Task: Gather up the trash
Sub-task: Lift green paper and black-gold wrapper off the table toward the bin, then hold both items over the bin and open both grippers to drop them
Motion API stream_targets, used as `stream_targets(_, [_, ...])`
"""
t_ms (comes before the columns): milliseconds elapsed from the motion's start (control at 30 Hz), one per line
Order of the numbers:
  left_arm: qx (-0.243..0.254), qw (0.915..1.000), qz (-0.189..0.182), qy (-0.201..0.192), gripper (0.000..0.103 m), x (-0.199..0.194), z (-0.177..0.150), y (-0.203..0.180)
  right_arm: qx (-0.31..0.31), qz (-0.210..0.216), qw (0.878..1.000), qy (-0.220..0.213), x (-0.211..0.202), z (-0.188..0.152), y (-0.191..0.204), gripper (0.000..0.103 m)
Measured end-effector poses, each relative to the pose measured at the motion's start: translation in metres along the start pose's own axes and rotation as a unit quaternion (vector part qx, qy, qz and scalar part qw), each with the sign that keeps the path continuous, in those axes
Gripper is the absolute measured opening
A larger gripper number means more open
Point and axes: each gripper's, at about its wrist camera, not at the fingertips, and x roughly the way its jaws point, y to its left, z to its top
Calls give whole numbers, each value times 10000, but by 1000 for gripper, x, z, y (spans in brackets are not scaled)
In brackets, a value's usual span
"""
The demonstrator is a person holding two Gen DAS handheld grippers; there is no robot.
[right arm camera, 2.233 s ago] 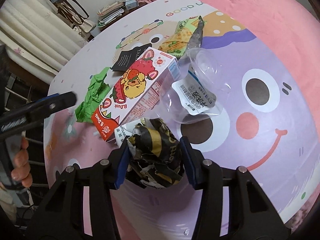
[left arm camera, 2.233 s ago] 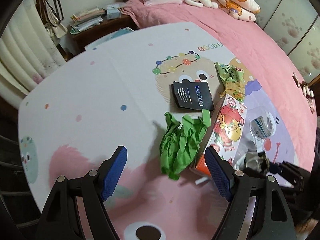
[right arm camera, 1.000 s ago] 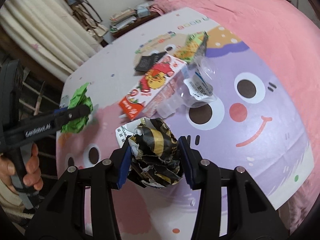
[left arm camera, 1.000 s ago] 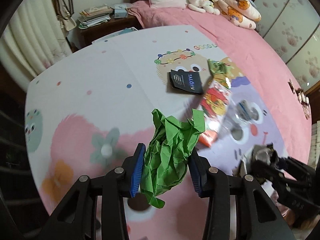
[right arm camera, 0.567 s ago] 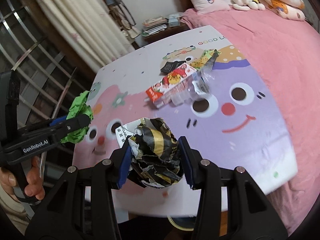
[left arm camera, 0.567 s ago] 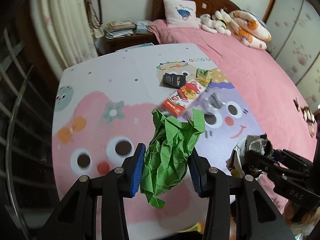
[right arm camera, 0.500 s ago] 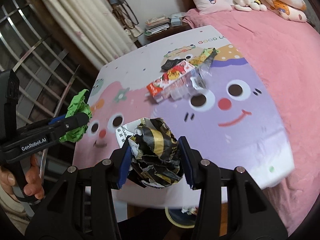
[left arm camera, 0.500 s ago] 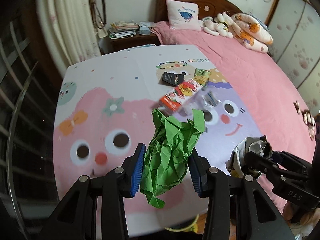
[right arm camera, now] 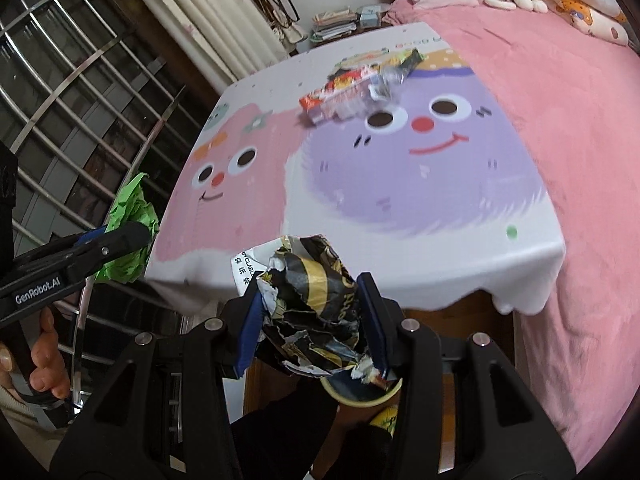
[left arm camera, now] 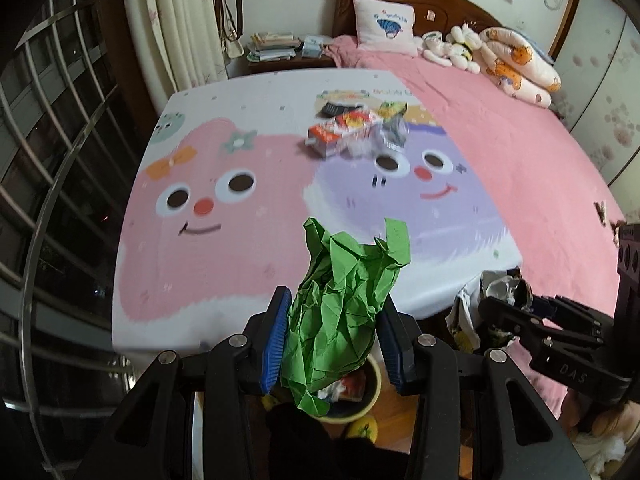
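Observation:
My left gripper (left arm camera: 334, 340) is shut on a crumpled green paper (left arm camera: 344, 304), held off the table's near edge above a yellow-rimmed trash bin (left arm camera: 360, 404) on the floor. My right gripper (right arm camera: 310, 328) is shut on a crumpled black-and-gold wrapper (right arm camera: 312, 312), also over the bin (right arm camera: 360, 396). The right gripper shows at the lower right of the left wrist view (left arm camera: 508, 316). More trash stays on the table: a red carton (left arm camera: 340, 132), a black card (left arm camera: 332, 109), a green snack bag (left arm camera: 394, 109) and clear plastic (left arm camera: 390, 136).
The table (left arm camera: 168, 264) has a cartoon-face cloth. A pink bed (left arm camera: 520, 140) with pillows and soft toys lies to the right. A metal window grille (left arm camera: 48, 168) and curtains stand to the left. A nightstand with books (left arm camera: 276, 48) is behind.
Both grippers have pulled back from the table, each keeping its trash, and now hang past the near edge over the bin on the floor.

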Motion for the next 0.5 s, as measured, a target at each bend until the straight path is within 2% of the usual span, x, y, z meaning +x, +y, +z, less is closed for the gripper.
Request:
stream_targets(200, [11,9992,45,401,42,10,-37,-2,76,63,9992,380,15,-36,-6,42])
stream_targets(500, [131,9931,-51,1167,42,84,-95,-6,446,-161,9924,1137,78,-100,-23,42])
